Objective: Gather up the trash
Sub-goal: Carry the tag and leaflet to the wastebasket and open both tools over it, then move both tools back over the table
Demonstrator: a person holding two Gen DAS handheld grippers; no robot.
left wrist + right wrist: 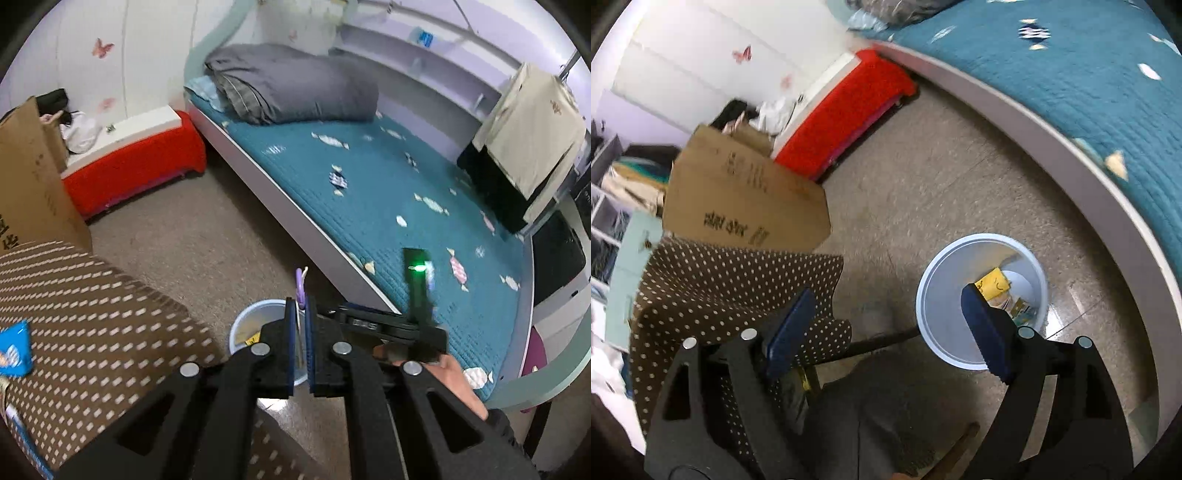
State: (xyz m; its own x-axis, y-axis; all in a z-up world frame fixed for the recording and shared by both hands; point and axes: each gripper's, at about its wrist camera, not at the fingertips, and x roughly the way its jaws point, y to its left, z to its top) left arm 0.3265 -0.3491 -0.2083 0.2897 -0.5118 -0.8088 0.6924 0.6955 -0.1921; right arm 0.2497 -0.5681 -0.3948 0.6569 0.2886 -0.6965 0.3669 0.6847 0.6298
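A pale blue trash bin (934, 295) stands on the floor beside the bed, with a yellow wrapper (991, 284) and other scraps inside. It also shows in the left wrist view (245, 325), partly behind my fingers. My left gripper (300, 306) is shut on a thin purple and white wrapper (301, 284) that sticks up above the fingertips, over the bin's rim. My right gripper (886, 317) is open and empty, its right finger over the bin. The right gripper's body (391, 325) shows in the left wrist view just right of the bin.
A bed with a teal quilt (388, 192) and grey duvet (295, 85) lies to the right. A brown dotted cloth (92, 314) covers a surface at the left, with a blue packet (13, 350) on it. A cardboard box (746, 206) and red bench (136, 166) stand beyond.
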